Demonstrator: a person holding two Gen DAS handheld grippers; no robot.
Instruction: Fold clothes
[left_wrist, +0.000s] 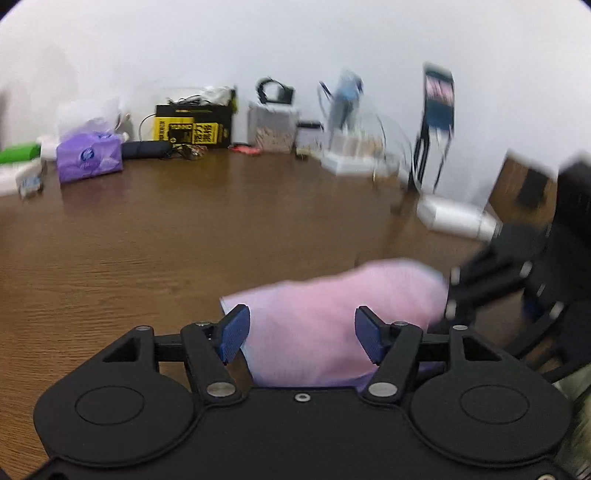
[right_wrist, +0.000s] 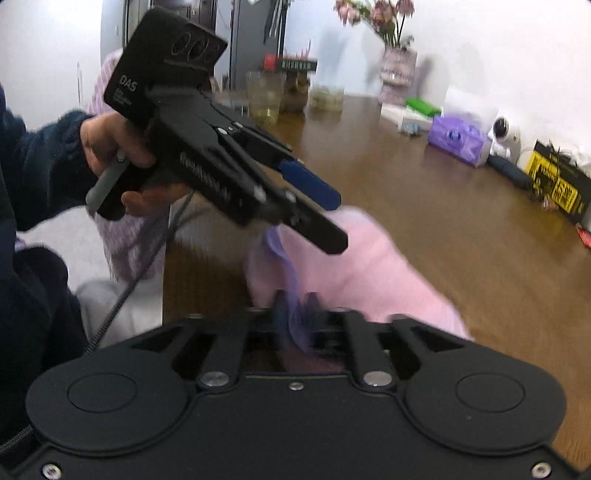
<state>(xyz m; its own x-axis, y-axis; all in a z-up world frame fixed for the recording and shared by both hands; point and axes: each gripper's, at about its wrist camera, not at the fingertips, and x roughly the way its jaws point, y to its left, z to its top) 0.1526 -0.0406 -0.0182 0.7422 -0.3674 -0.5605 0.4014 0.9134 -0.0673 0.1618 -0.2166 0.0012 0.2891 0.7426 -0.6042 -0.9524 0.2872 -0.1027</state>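
Wood-grain bench (left_wrist: 184, 229), clutter along the wall. Pink garment (left_wrist: 332, 317) bunched at near edge. Left gripper (left_wrist: 301, 334) jaws apart, straddling cloth, pads clear. Right gripper (right_wrist: 295, 325) blurred; grip indeterminate. Likely between folds; next: regrasp an edge.

The bench (left_wrist: 155, 240) looks like brown wood — grained, with a soft sheen. The pink garment (left_wrist: 325, 314) is soft matt cloth. The left tongs (left_wrist: 301, 334) are matt black plastic — blue ribbed pads (left_wrist: 234, 334), shiny metal rivets.
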